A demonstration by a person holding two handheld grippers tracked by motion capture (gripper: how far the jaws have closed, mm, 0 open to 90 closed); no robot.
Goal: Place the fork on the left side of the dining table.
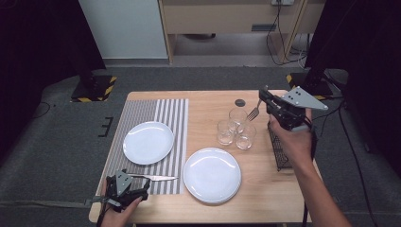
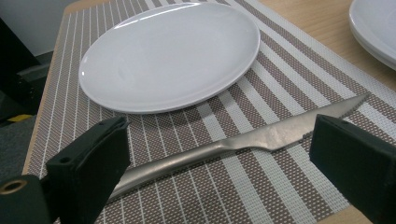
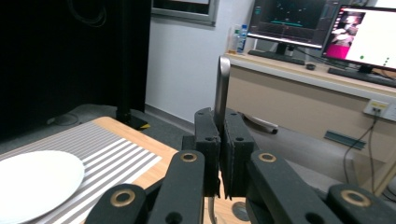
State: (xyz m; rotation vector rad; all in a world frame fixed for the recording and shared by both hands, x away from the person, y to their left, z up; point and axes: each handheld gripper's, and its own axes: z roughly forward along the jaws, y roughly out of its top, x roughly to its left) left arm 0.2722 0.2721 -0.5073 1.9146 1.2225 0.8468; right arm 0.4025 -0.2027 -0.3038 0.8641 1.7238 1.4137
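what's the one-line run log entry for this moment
right gripper: shut on silver metal fork, above clear glasses | left gripper: open around silver table knife on striped placemat

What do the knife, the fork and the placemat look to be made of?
Knife: one-piece metal, likely stainless steel, with a dull brushed sheen.
Fork: metal too, by its silvery handle between the right gripper's pads.
Placemat: woven plastic or vinyl mesh, judging by its visible brown and white weave.
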